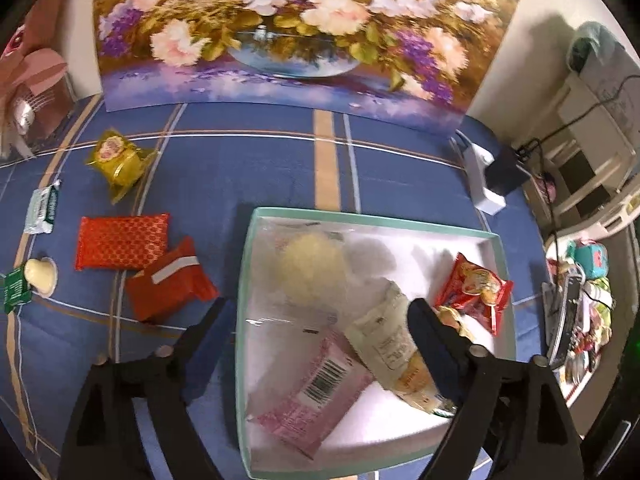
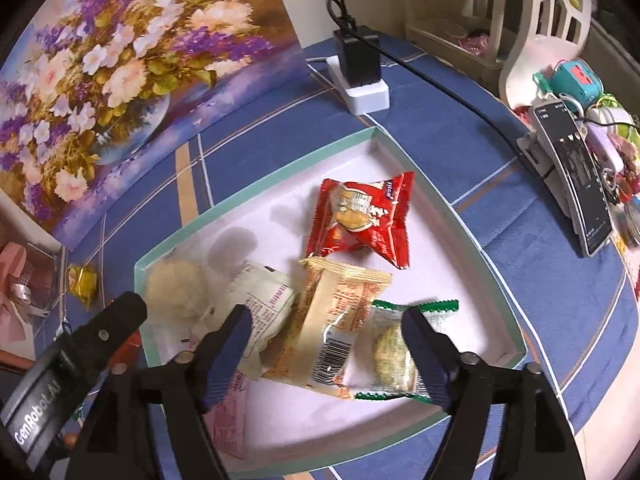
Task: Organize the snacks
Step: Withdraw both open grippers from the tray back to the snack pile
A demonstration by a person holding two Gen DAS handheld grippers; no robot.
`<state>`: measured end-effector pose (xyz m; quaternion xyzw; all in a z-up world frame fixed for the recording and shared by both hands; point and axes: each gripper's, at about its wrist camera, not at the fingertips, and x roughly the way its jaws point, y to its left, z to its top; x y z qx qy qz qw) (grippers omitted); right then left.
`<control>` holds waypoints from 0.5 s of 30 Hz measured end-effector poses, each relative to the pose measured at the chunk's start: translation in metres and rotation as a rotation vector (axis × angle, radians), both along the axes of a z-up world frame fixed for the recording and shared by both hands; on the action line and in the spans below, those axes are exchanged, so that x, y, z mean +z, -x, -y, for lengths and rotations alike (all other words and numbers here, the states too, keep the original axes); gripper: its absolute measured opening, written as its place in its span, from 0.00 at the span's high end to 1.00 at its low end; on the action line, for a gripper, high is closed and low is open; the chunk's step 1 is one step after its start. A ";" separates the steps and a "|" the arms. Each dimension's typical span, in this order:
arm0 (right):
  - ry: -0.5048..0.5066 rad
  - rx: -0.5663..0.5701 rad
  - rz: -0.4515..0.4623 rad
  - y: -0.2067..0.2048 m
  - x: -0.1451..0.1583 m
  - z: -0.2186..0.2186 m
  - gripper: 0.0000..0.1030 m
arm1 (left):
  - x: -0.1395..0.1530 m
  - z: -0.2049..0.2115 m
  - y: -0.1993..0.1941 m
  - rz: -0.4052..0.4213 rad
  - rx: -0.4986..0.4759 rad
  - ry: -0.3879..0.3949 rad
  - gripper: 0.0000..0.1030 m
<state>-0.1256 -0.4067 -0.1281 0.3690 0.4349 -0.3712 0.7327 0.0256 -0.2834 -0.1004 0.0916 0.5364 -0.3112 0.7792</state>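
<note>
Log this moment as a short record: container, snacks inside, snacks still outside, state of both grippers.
container: shallow white box with a mint-green rim on the blue plaid tablecloth
inside: red biscuit packet, cream wafer packet, green-edged clear cracker packet, pink barcode packet
outside, beside the box: two red packets, yellow wrapped sweet
left gripper: open, holding nothing
right gripper: open above the packets

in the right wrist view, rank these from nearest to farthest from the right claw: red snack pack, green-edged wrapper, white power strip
1. green-edged wrapper: in the tray, between the open right claw fingers.
2. red snack pack: farther up the tray, mid-floor.
3. white power strip: outside the tray, at the table's far edge.
</note>
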 end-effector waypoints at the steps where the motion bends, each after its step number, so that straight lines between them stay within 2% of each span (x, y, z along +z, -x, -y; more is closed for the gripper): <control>1: 0.004 0.003 0.001 0.000 0.001 -0.001 0.15 | 0.000 -0.002 -0.002 0.010 0.014 -0.008 0.11; 6: 0.015 0.007 0.005 -0.003 0.001 -0.003 0.00 | 0.001 -0.013 -0.013 0.070 0.069 -0.054 0.10; 10: 0.023 0.011 0.003 -0.004 0.000 -0.004 0.00 | -0.004 -0.020 -0.022 0.150 0.092 -0.179 0.10; 15: 0.041 0.010 -0.015 -0.007 0.002 -0.006 0.00 | -0.002 -0.037 -0.036 0.199 0.140 -0.239 0.10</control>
